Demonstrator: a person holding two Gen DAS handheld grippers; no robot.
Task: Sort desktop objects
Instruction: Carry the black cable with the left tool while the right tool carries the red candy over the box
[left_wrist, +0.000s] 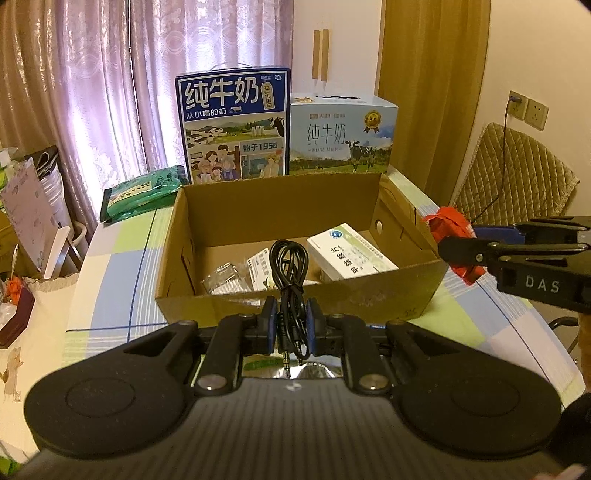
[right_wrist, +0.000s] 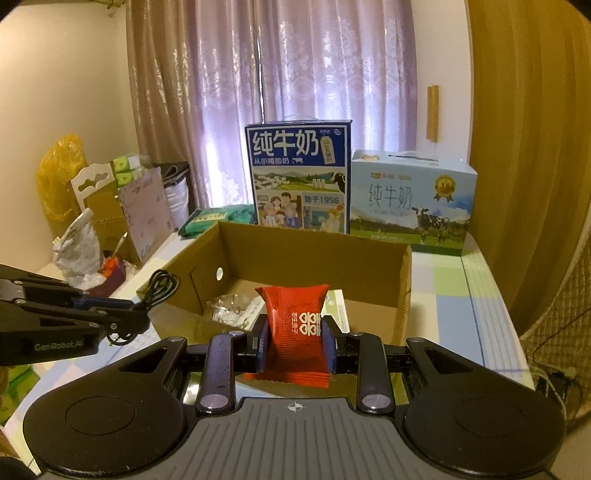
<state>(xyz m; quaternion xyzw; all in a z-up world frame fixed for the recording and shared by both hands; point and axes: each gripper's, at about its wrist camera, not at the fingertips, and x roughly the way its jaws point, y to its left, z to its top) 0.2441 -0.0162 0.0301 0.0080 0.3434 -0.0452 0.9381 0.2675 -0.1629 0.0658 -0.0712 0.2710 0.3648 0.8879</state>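
- grippers both clenched: our left gripper (left_wrist: 291, 325) grasps a coiled black audio cable (left_wrist: 290, 266)
- our right gripper (right_wrist: 295, 345) grasps a red foil snack packet (right_wrist: 295, 314)
- both hover before the open brown cardboard box (left_wrist: 369, 295)

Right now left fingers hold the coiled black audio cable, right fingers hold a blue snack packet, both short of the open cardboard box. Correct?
Not quite: the snack packet is red, not blue, as the right wrist view shows. The left gripper does clamp the coiled black audio cable, and both sit short of the open cardboard box.

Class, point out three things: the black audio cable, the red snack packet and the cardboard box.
black audio cable (left_wrist: 290, 258), left wrist view, coiled loop.
red snack packet (right_wrist: 298, 317), right wrist view, printed front.
cardboard box (right_wrist: 373, 264), right wrist view, inner back wall.
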